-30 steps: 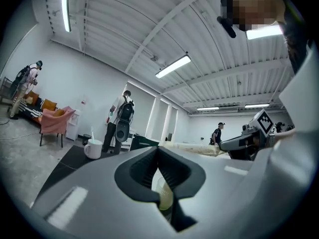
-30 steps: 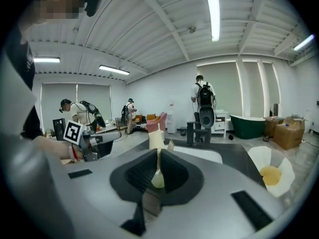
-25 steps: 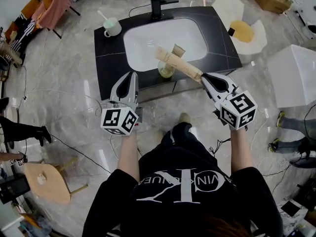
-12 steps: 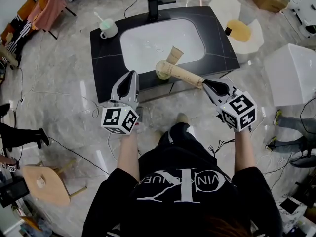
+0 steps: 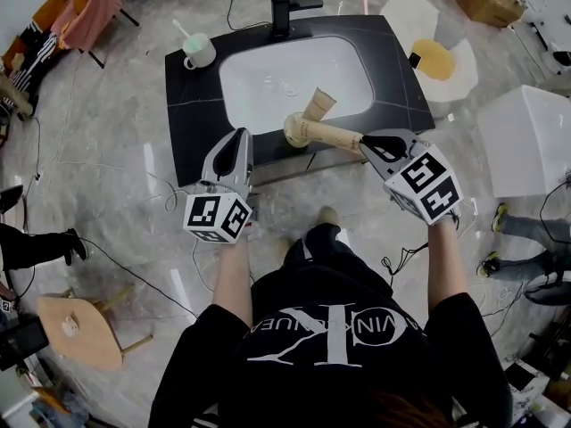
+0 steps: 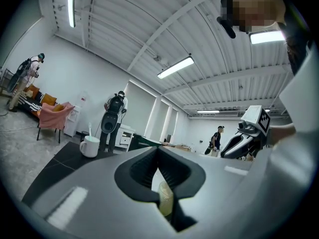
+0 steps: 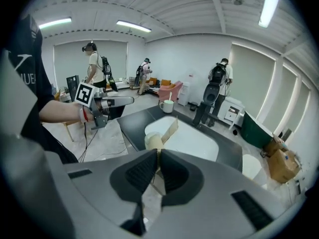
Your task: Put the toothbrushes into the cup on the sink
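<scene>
Jaws clenched, my right gripper [image 5: 368,143] holds the toothbrush packet [image 5: 328,135]. It has swung from 10 o'clock down to 9 and now lies level over the sink's [image 5: 268,83] front rim. The cup [image 5: 200,51] sits at 11, well apart, so the carry remains. My left gripper [image 5: 239,137] is closed on a cream piece [image 6: 166,198].

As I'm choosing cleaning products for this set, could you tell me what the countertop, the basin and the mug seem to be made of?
Countertop: black stone or a stone-look slab with a low sheen, going by the thin pale lines across it.
Basin: white and glossy, so likely glazed ceramic.
Mug: pale and smooth, probably glazed ceramic, though it is too small to be sure.
</scene>
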Demonstrator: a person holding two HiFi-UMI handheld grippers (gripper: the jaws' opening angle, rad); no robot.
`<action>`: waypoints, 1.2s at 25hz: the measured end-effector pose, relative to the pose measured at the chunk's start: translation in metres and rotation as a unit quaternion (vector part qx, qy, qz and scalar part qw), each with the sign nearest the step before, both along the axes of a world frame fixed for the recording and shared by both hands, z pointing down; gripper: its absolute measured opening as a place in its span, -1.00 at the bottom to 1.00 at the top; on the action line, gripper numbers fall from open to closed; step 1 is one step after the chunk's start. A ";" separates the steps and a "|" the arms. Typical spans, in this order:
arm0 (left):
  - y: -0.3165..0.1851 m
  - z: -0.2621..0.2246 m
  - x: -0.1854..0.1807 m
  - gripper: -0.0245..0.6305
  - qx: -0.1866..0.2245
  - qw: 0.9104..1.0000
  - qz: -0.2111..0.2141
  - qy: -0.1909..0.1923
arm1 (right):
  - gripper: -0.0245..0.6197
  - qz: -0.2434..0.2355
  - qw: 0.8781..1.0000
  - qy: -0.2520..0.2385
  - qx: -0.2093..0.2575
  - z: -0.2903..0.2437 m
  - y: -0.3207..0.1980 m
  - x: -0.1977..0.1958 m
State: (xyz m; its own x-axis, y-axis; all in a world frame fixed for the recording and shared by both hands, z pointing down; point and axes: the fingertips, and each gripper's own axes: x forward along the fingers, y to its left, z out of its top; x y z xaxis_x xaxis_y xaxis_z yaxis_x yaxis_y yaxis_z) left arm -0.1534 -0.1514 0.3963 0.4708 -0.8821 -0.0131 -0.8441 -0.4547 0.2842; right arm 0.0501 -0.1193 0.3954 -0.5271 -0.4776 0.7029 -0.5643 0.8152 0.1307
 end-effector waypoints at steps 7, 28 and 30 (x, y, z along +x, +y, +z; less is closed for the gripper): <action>-0.002 0.004 -0.015 -0.89 -0.004 1.000 -0.019 0.001 | -0.83 -0.030 0.998 0.058 -0.022 0.001 -0.012 -0.006; -0.017 0.012 -0.022 -0.89 -0.014 0.999 -0.042 -0.014 | -0.83 -0.096 0.993 0.062 0.002 0.002 -0.042 -0.063; -0.017 0.012 -0.021 -0.89 -0.014 0.999 -0.041 -0.014 | -0.83 -0.097 0.994 0.050 0.003 0.003 -0.043 -0.069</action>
